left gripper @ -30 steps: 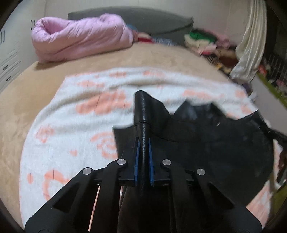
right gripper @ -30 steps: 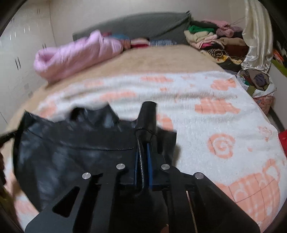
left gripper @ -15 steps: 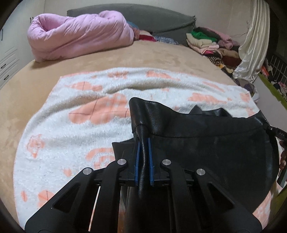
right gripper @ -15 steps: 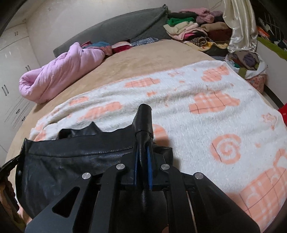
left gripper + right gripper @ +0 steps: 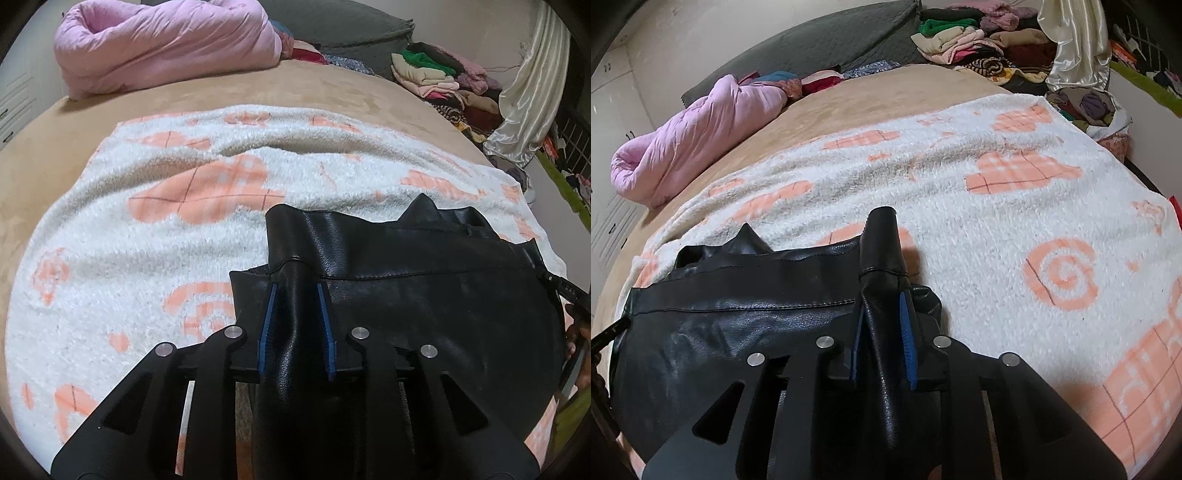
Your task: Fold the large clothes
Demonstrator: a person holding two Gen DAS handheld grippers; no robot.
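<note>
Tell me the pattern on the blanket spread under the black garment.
The blanket is white with peach-orange checked hearts and spirals, clearest in the right wrist view.

Lower part of the black leather garment is being hidden behind the left claw body and cut off by the bottom edge. In the right wrist view its left end is running out of frame. Blanket under the garment is being covered.
</note>
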